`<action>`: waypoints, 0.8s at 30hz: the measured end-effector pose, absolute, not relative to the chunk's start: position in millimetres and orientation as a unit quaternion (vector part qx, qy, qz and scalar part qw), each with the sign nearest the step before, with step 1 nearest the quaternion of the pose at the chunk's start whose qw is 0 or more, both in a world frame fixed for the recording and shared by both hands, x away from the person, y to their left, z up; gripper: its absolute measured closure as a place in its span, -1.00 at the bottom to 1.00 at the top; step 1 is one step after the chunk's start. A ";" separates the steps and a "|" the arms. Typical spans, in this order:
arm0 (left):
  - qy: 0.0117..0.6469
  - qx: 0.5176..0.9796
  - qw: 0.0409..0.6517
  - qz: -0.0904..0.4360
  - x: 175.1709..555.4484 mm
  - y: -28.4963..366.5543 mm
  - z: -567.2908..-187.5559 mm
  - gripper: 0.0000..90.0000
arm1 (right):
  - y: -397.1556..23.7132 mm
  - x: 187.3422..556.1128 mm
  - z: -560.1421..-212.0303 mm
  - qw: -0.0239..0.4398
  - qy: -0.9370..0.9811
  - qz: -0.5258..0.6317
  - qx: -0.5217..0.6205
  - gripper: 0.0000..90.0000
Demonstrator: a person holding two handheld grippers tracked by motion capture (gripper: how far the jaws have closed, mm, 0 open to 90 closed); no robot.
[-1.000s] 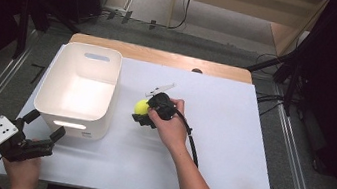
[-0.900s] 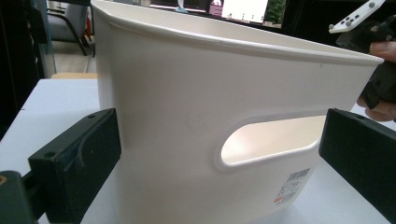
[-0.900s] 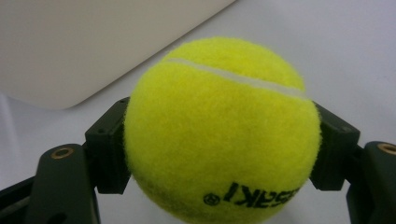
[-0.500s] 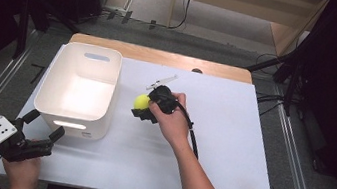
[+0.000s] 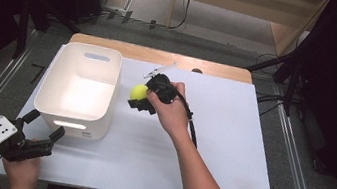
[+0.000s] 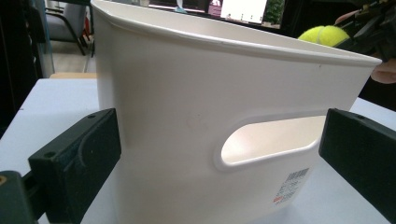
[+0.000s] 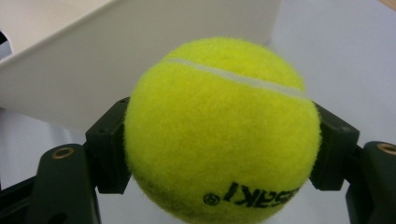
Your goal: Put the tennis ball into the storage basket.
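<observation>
Ball (image 5: pixel 138 91): clamped in right gripper (image 5: pixel 141 99), beside bin (image 5: pixel 79 88) at tabletop's (image 5: pixel 231 134) left edge. Left gripper (image 5: pixel 42 133): jaws spread wide, nothing held, facing bin's near wall.

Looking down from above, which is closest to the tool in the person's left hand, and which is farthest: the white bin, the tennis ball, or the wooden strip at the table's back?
From the left tool:
1. White bin, just ahead of it.
2. Tennis ball, beyond the bin's right side, gripped by the right tool.
3. Wooden strip, along the far edge.
</observation>
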State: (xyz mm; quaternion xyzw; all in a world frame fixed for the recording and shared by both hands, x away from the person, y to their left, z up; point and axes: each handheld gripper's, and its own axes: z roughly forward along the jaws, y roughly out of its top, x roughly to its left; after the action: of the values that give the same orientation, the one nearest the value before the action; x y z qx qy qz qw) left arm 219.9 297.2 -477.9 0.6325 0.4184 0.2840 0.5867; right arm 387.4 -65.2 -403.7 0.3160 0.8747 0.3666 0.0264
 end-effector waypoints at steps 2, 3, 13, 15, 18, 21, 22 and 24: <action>0.419 0.633 0.586 0.284 219.9 297.2 -477.8 -1.00 | -64.2 387.2 -401.8 0.025 0.874 0.367 0.318 -0.49; 0.419 0.633 0.586 0.283 219.8 297.2 -477.7 -1.00 | -63.6 387.3 -399.9 0.025 0.873 0.367 0.319 -0.49; 0.418 0.634 0.586 0.282 219.7 296.8 -477.6 -1.00 | -52.6 390.1 -386.6 0.018 0.877 0.373 0.302 -0.49; 0.418 0.634 0.586 0.282 219.8 296.7 -477.6 -1.00 | -51.4 390.3 -385.3 0.019 0.877 0.373 0.303 -0.49; 0.417 0.634 0.586 0.282 219.8 296.9 -477.6 -1.00 | -47.5 391.5 -380.0 0.020 0.878 0.375 0.297 -0.49; 0.417 0.633 0.588 0.281 220.0 297.4 -477.7 -1.00 | -44.6 391.6 -376.7 0.020 0.878 0.377 0.294 -0.49; 0.417 0.633 0.588 0.281 220.1 297.4 -477.7 -1.00 | -43.7 391.4 -375.9 0.019 0.878 0.378 0.293 -0.49; 0.418 0.633 0.587 0.281 220.1 297.1 -477.7 -1.00 | -42.9 391.6 -375.0 0.020 0.878 0.379 0.291 -0.49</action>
State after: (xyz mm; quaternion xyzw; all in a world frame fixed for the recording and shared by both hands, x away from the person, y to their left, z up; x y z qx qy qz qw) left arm 220.1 297.1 -477.7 0.6333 0.4184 0.2813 0.5872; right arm 391.6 -42.9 -375.0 0.2913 0.8783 0.3787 0.0200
